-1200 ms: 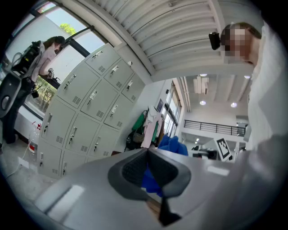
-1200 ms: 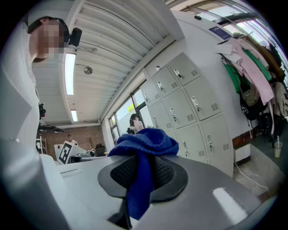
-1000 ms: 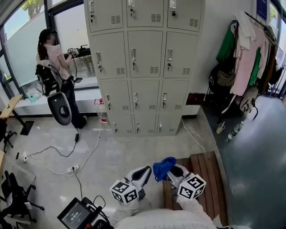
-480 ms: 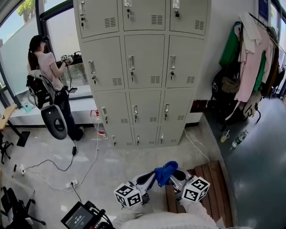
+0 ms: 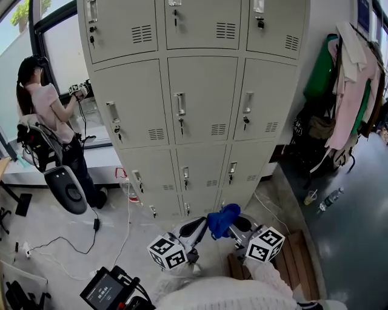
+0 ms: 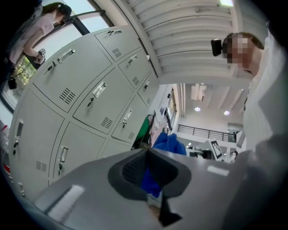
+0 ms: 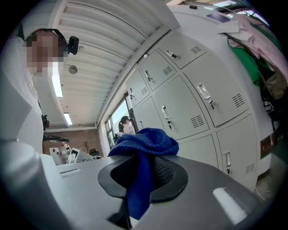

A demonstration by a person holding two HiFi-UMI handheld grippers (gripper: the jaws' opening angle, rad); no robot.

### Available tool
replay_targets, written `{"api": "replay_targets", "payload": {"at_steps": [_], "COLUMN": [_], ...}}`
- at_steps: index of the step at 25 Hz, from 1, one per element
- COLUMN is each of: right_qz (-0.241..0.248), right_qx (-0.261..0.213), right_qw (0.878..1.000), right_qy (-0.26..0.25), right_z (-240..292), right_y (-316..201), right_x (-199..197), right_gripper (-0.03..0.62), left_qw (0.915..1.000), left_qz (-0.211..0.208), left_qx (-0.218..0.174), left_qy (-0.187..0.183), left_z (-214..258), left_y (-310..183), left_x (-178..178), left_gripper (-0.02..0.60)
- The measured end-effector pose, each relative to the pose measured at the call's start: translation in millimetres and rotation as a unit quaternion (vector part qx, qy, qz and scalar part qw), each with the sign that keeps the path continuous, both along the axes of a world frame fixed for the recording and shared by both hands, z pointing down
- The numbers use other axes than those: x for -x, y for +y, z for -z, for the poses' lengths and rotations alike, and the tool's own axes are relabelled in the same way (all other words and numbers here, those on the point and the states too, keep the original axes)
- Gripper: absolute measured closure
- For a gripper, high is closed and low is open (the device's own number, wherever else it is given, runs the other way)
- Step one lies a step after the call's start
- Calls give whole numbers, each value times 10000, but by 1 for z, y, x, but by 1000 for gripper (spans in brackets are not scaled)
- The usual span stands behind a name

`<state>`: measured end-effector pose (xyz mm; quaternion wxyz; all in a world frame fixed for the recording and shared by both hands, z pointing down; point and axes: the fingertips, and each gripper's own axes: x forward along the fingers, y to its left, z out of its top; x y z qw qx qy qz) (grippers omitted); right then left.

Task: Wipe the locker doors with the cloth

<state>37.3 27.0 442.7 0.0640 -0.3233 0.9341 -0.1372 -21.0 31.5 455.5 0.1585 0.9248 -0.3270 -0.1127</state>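
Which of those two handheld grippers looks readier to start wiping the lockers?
Right, probably. The bulk of the blue cloth bunches over the right gripper, which is shut on it; the left gripper pinches only a thin strip. Neither touches the lockers yet.

No writing can be read in any view. The locker doors [image 5: 194, 103] show no legible numbers or labels. The marker cubes [image 5: 167, 252] carry only black-and-white square patterns, not letters. The small screen [image 5: 104, 290] at the lower left and the blue sign [image 5: 362, 12] high on the right wall are too small and blurred to read.
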Motion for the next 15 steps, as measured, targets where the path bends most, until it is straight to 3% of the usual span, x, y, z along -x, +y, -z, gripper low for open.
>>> {"api": "replay_targets", "payload": {"at_steps": [6,15], "right_qz": [-39,32], "right_qx": [56,39], "right_qw": [10000,9997], "right_qy": [-11,235], "right_z": [3,4], "right_y": [-62,-125], "right_x": [25,29], "right_gripper": [539,539], "left_qw": [9998,9996], "left_qz": [-169,199], "left_qx": [-42,-165], "left_qy": [-100,-147], "left_z": [6,24], "left_y": [-68,-138], "left_x": [20,43], "left_gripper": [575,575]}}
